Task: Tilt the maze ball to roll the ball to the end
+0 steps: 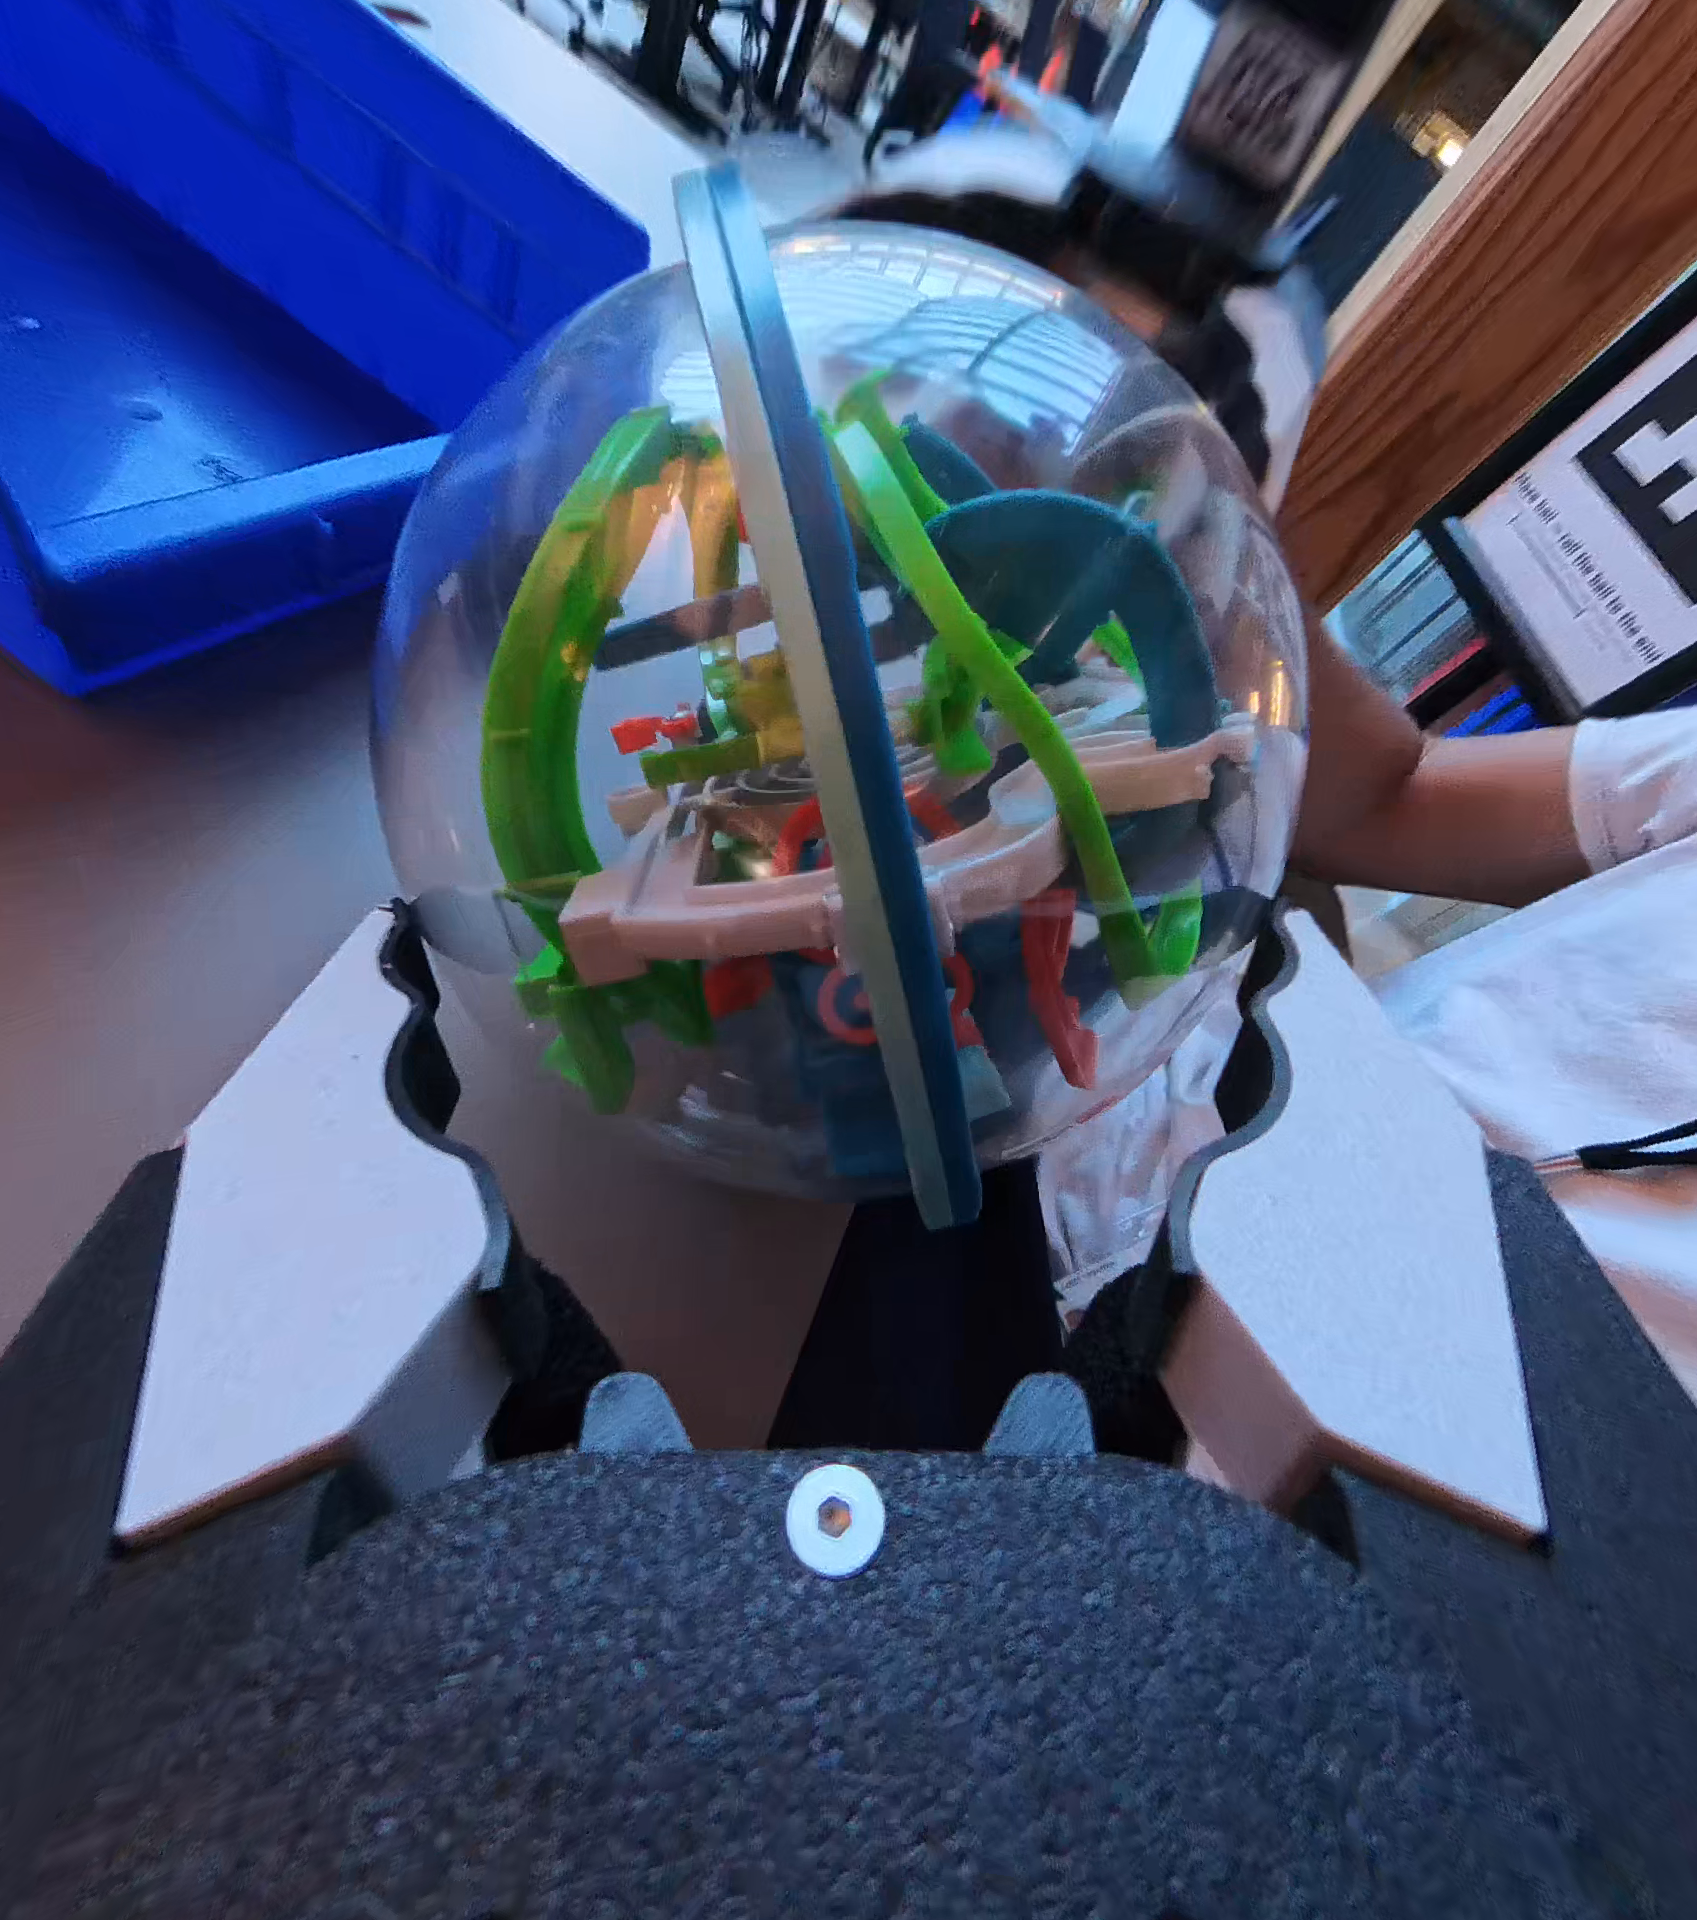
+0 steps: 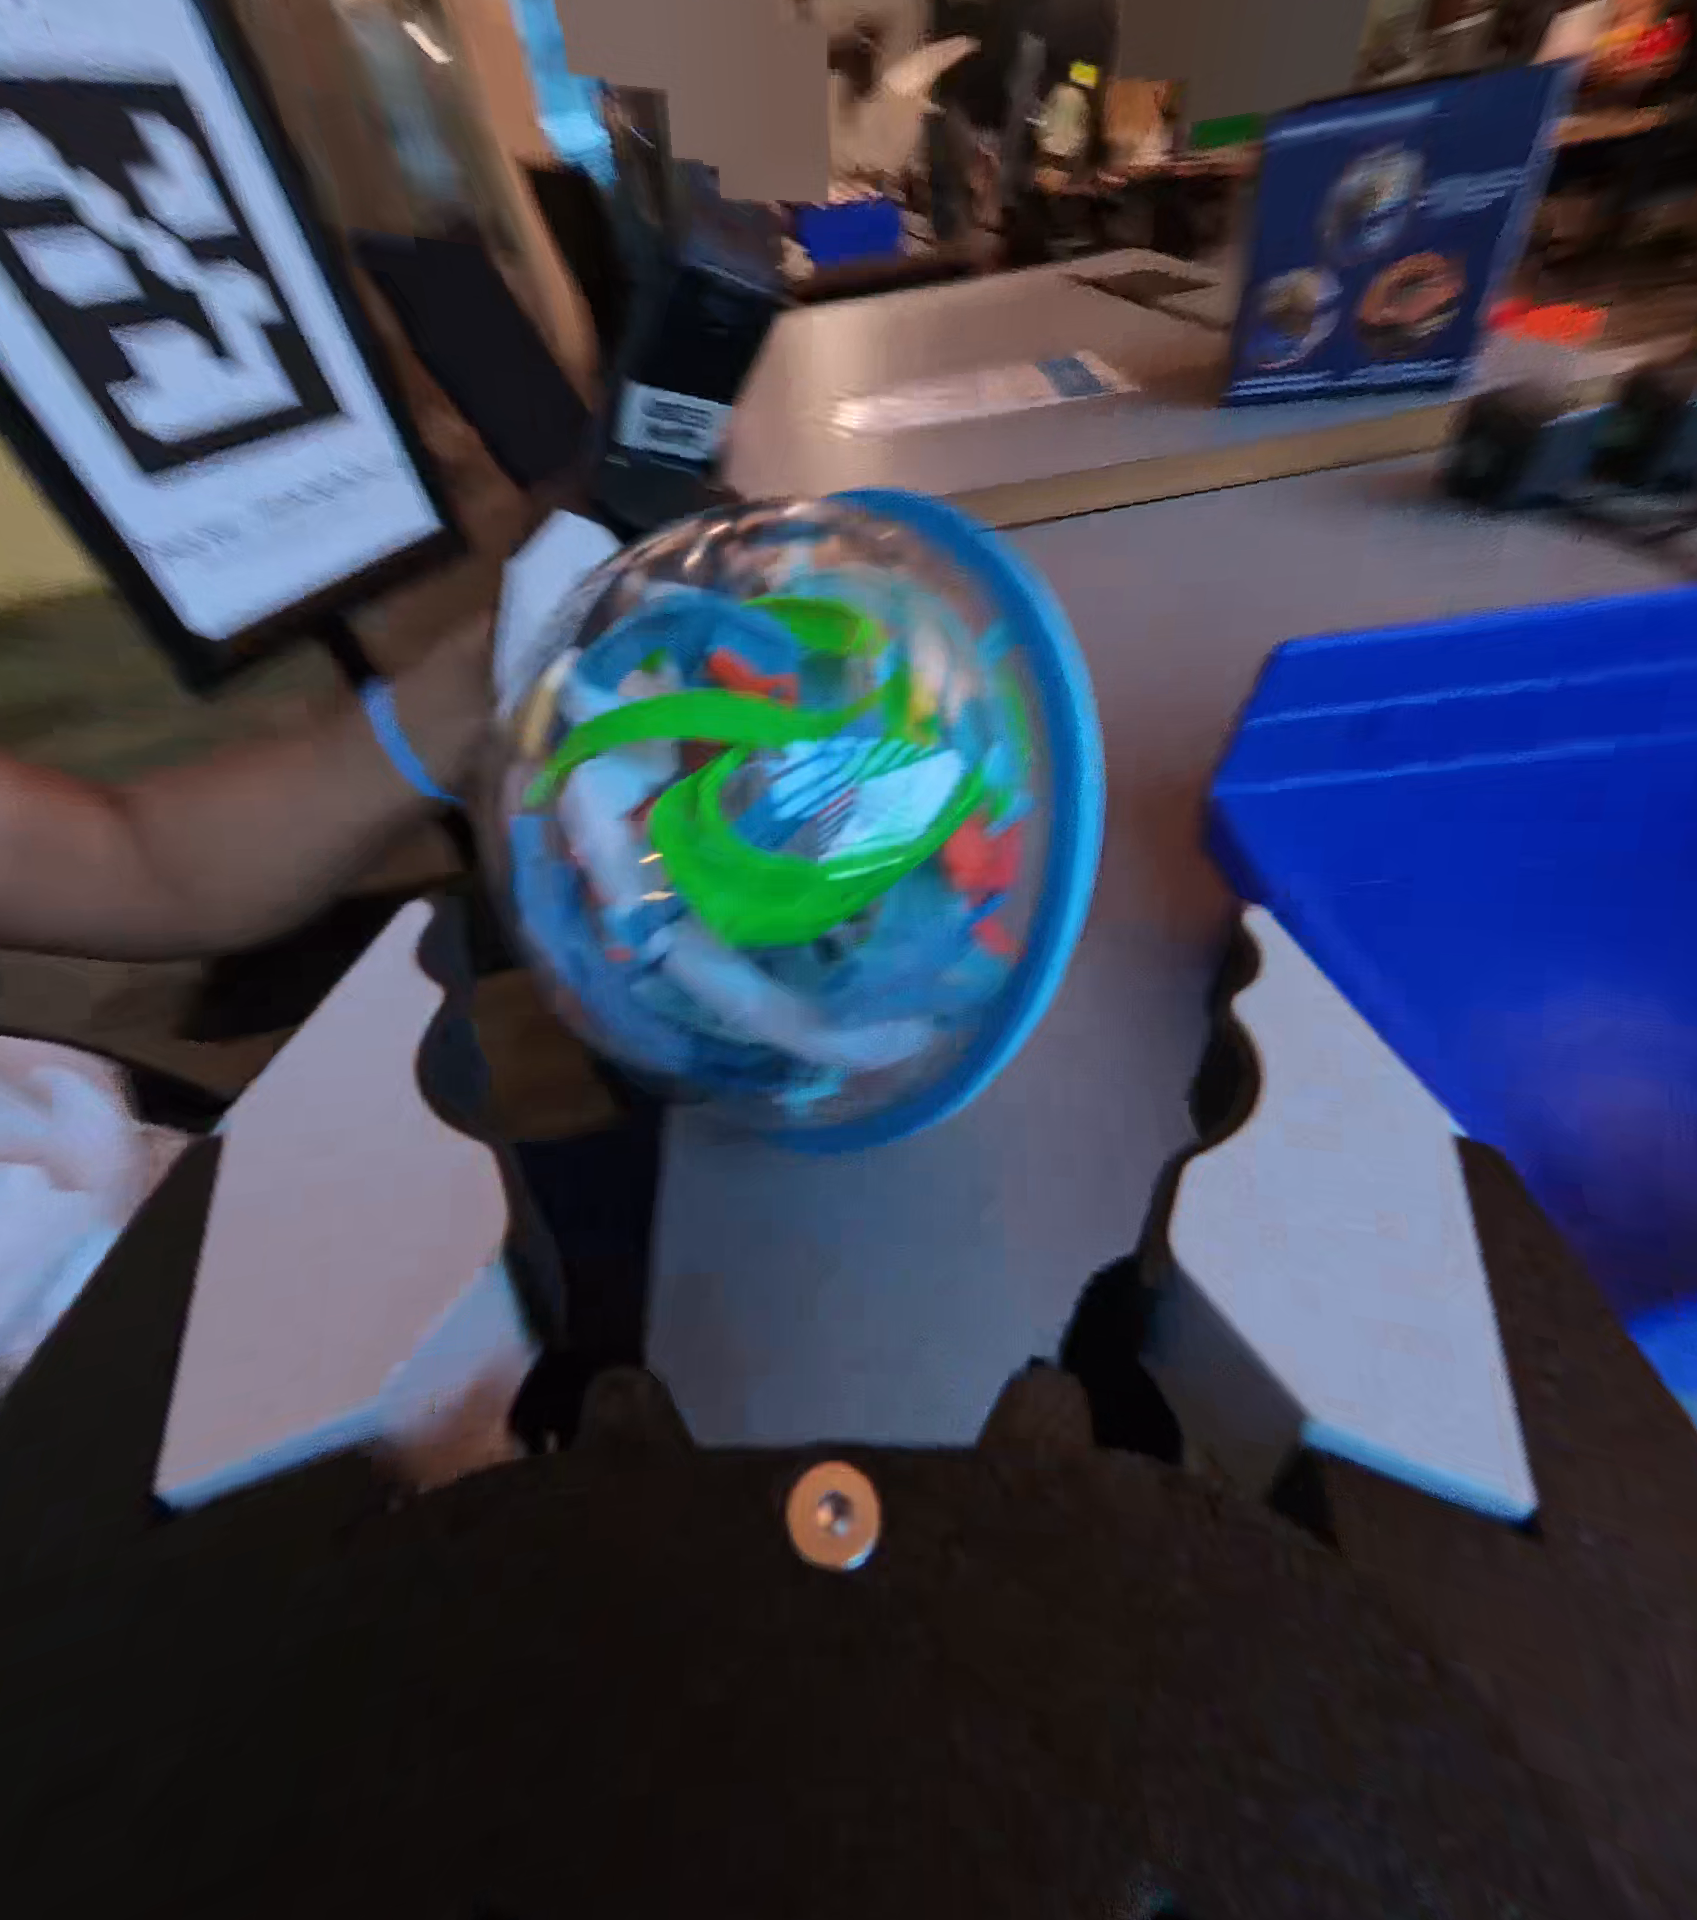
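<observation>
Left wrist view: left gripper (image 1: 839, 935) fingers clasp the maze ball (image 1: 839, 686) — right gripper (image 2: 828, 997) wide.

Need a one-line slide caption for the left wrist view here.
Left gripper clamps the clear maze ball, its blue equator ring near vertical, beside a blue bin.

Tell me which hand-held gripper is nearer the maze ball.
Left. The left hand-held gripper has the maze ball between its fingertips; the right hand-held gripper sits just behind it.

Blue bin (image 1: 200, 343) on table (image 1: 96, 883); framed marker sign (image 2: 127, 301) nearby.
</observation>
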Demonstrator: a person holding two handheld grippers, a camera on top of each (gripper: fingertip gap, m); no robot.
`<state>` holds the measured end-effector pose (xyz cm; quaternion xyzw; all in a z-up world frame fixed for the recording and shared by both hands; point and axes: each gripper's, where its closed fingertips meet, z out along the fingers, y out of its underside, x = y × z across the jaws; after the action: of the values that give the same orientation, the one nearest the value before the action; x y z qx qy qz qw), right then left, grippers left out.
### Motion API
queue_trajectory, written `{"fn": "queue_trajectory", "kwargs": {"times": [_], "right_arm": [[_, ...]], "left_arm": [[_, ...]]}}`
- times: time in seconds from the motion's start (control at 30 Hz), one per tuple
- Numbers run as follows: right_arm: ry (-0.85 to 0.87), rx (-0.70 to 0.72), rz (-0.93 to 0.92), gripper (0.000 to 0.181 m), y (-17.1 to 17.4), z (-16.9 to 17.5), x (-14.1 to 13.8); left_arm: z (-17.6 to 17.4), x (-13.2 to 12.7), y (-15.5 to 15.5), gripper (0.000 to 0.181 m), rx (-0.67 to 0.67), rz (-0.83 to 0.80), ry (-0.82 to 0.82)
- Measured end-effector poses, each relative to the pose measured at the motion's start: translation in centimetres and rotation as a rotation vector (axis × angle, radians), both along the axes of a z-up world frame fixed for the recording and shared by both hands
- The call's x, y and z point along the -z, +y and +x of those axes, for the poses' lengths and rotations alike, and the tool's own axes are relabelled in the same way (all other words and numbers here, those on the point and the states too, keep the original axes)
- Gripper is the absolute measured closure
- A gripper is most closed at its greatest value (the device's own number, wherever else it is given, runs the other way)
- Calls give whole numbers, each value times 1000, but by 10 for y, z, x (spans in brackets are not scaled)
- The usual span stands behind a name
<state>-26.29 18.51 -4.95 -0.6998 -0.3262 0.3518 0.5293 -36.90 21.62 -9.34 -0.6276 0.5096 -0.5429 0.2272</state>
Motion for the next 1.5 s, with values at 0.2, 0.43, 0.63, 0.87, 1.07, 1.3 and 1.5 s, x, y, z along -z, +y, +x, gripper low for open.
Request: {"fn": "queue_trajectory", "kwargs": {"times": [0.2,0.43,0.63,0.87,1.07,1.3,1.5], "right_arm": [[19,-48,-168,32,20,-33,60],[-4,-74,98,26,9,-35,3],[-146,-56,775,27,-82,-44,-149],[-244,35,928,28,-151,-29,-194],[-360,60,1008,27,-167,-22,-195],[-212,3,982,28,-162,-20,-195],[-5,-27,731,27,-140,-19,-192]], "left_arm": [[6,32,-2,37,35,63,-1],[22,-11,-13,38,32,323,-72],[40,-107,-61,40,119,879,-24],[44,-195,-130,44,122,1108,-297],[45,-208,-148,46,85,1256,-337],[41,-216,-155,47,74,1203,-379],[33,-237,-155,50,62,986,-474]]}}
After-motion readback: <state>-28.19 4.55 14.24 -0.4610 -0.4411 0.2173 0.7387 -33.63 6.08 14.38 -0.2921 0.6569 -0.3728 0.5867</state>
